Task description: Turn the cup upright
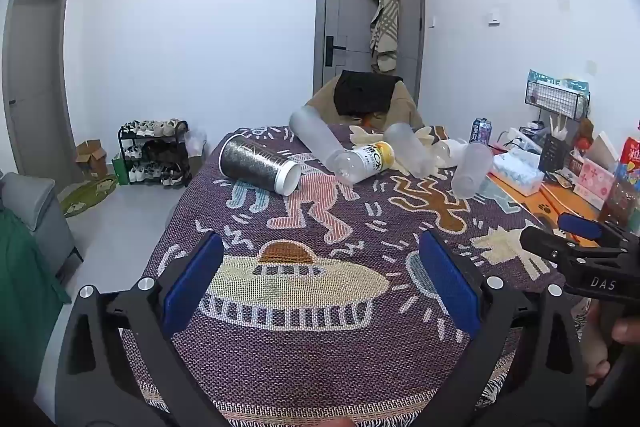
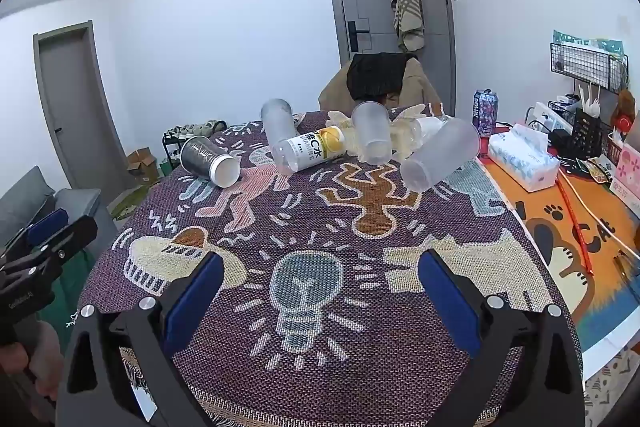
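Note:
Several cups lie on their sides at the far end of the patterned tablecloth [image 1: 320,355]. A dark glittery cup [image 1: 258,164] with a white inside lies at the left; it also shows in the right wrist view [image 2: 208,161]. Three frosted clear cups lie there too: left [image 2: 279,123], middle [image 2: 372,133], right [image 2: 440,155]. A clear bottle with a yellow label [image 2: 310,149] lies between them. My left gripper [image 1: 320,275] is open and empty above the near cloth. My right gripper [image 2: 320,283] is open and empty, well short of the cups.
A tissue pack [image 2: 522,157], a drink can [image 2: 485,113], a wire basket [image 2: 588,67] and small boxes crowd the orange mat at the right. A chair with a dark jacket [image 2: 376,75] stands behind the table. A shoe rack [image 1: 158,151] stands on the floor at left.

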`<state>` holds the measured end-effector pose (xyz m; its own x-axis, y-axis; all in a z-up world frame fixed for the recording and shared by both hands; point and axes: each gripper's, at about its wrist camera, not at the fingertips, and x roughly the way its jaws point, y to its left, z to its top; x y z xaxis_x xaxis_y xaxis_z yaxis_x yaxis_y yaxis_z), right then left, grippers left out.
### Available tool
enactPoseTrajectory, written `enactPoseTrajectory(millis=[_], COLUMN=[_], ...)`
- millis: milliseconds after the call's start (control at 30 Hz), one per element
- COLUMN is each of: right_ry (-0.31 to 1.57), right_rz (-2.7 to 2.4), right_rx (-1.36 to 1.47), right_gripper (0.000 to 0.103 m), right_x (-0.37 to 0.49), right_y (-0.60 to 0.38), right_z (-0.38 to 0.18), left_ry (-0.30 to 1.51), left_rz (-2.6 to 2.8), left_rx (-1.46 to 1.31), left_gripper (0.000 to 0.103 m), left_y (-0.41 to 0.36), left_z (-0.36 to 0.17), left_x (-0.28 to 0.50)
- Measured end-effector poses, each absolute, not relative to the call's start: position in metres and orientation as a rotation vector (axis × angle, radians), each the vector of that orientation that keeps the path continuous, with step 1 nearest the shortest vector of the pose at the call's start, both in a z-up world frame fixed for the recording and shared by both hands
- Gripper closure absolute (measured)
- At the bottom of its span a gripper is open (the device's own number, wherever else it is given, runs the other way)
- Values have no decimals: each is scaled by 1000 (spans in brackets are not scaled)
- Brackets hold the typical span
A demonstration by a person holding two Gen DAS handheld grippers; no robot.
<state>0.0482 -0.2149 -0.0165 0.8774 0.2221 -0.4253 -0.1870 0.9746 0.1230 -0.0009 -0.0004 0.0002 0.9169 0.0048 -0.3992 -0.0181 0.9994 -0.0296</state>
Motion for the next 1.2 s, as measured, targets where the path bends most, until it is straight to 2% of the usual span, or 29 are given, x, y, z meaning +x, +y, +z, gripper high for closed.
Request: enactPoseTrajectory(millis=[1200], right_ry=[438], right_rz=[177], right_rx=[56], right_gripper=[7], right_x=[44], right_y=[-217], right_z=[-10], left_ry=[409], left_rz=[-20], left_rx=[-41], left_gripper=[6], left_y=[-1], left_z=[4], left_x=[-4])
